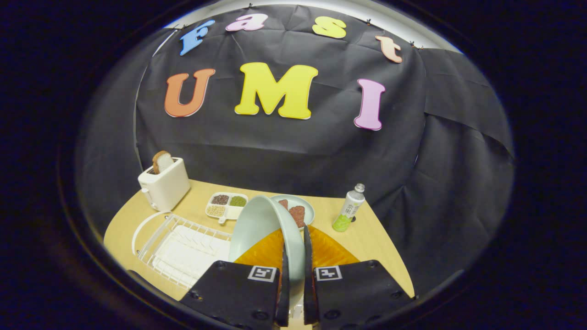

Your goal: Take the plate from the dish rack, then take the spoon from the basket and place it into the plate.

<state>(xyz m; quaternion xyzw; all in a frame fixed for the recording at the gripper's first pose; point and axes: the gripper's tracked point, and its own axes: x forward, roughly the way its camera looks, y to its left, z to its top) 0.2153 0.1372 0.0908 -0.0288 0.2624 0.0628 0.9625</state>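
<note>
The gripper [293, 256] has its two fingers drawn close together and clamped on the rim of a pale plate [261, 227], one finger pressing each face of it, so the plate stands on edge between them and rises ahead of the fingertips, lifted clear of the worktop. Just to the left of the fingers, near the front left corner of the wooden worktop [367, 238], sits the white wire dish rack [179, 250], with no dishes in the part that shows. Beyond the held plate, toward the middle of the worktop, lies a white divided tray [225, 206] with small heaps of dark, green and pale grains in its compartments, and just beside it a second pale plate [298, 208] carrying reddish-brown pieces, partly hidden by the held one. Off to the right of that plate stands an upright bottle [348, 208] with a green lower half and a pale cap. At the back left corner, against the black cloth wall, stands a white toaster [164, 185] with a slice of bread [161, 161] sticking up from its slot.
</note>
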